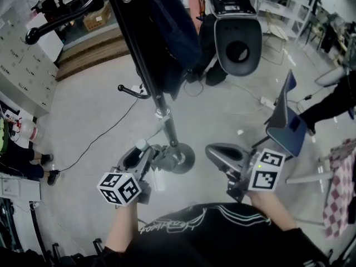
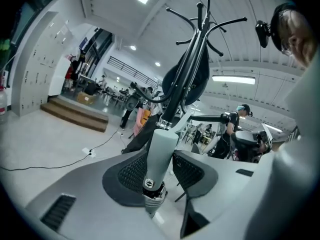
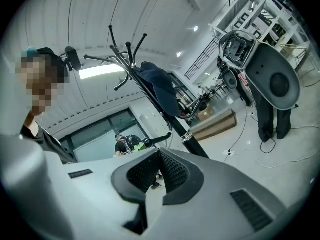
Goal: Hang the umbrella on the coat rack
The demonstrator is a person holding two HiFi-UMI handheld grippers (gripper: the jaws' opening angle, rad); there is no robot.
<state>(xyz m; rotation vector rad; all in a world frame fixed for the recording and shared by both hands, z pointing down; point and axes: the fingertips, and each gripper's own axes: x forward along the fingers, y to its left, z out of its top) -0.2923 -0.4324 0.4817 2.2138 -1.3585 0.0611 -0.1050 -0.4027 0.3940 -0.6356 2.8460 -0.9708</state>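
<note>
Clamping the pale umbrella handle point(image 2: 161, 143) between its pads, the left gripper point(image 2: 161, 160) holds it low beside the coat rack point(image 1: 167, 124) pole, off any hook. The right gripper point(image 3: 157, 160), jaws together and empty, probably waits to assist.

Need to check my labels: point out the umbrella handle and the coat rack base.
umbrella handle point(image 2: 161, 156), left gripper view, middle of the pale grip.
coat rack base point(image 1: 187, 159), head view, right side of the round plate.

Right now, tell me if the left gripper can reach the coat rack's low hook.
Probably yes: left gripper, shut on the umbrella handle, sits on the low hook's side of the pole, nothing between.
</note>
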